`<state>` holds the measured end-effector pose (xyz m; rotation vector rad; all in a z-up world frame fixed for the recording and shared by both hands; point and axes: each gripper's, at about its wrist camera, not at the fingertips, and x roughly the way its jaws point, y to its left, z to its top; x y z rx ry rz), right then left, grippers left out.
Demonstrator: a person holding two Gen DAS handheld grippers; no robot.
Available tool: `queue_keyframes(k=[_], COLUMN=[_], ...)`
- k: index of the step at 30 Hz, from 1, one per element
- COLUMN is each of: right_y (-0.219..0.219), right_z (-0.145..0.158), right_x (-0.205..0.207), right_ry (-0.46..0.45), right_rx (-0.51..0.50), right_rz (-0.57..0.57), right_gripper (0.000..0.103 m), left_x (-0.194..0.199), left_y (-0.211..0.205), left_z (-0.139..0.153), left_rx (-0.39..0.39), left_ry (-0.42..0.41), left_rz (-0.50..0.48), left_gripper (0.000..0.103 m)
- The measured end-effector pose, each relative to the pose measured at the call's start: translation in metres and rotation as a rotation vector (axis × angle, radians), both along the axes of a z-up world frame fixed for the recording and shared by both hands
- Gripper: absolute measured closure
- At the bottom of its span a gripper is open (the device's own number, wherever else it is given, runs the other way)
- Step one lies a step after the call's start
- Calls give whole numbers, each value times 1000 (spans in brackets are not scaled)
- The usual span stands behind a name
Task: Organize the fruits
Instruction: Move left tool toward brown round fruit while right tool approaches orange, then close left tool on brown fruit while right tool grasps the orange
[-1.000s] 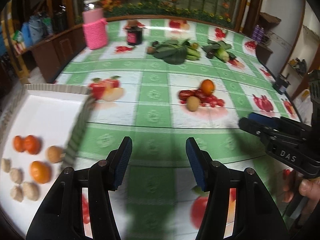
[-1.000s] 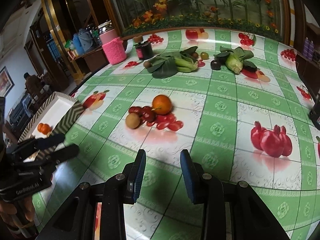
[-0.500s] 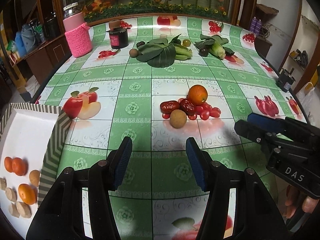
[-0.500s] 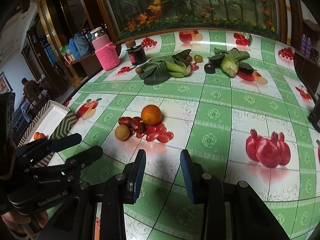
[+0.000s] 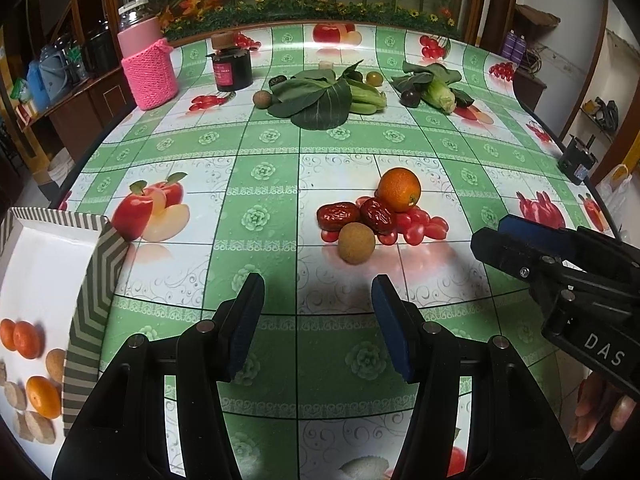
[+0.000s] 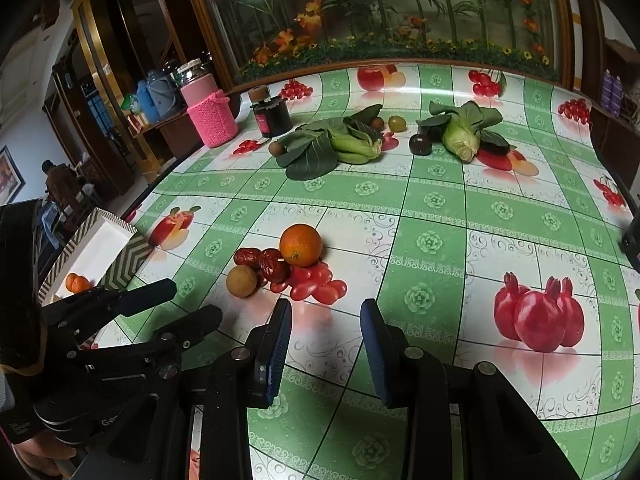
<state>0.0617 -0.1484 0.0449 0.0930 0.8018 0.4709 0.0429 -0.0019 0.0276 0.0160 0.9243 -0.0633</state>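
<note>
A small heap of fruit lies mid-table: an orange, a round brown longan, red dates and cherry tomatoes. My left gripper is open and empty, just short of the heap. My right gripper is open and empty, just right of the heap; it also shows in the left wrist view. A white tray with a striped rim at the left holds small oranges and several brown fruits.
At the table's far side lie leafy greens, a cabbage, a dark plum, a dark jar and a pink-sleeved jar. A black device sits at the right edge.
My left gripper has swung right from the tray and moved toward the fruit heap. My right gripper has moved closer to the heap. Both stay open.
</note>
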Motion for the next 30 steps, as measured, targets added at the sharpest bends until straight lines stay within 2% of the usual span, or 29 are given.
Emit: queue_keyframes(k=[17,18,19,21,30], right_y=[-11,-11,-10,-10,10], right_z=[-8,-9,-10,-10,5], right_x=[6,7,7,7,30], right_ry=[21,22,24,26,36], right_rx=[33,31,30,31,43], right_rz=[-10,-9,-7,-4,46], right_gripper=[68,68,68,68,68], left_x=[29,30,31,32,24], left_y=[-9,-9,-9,-10,6], left_z=[-10,-11,-12,-12,-5], left_rx=[-30,-28,-29,-13,-48], left_ry=[14,13,9,1,1], left_rz=[-34,-37,-41,-43,-21], left_gripper=[47,50,65,81,81])
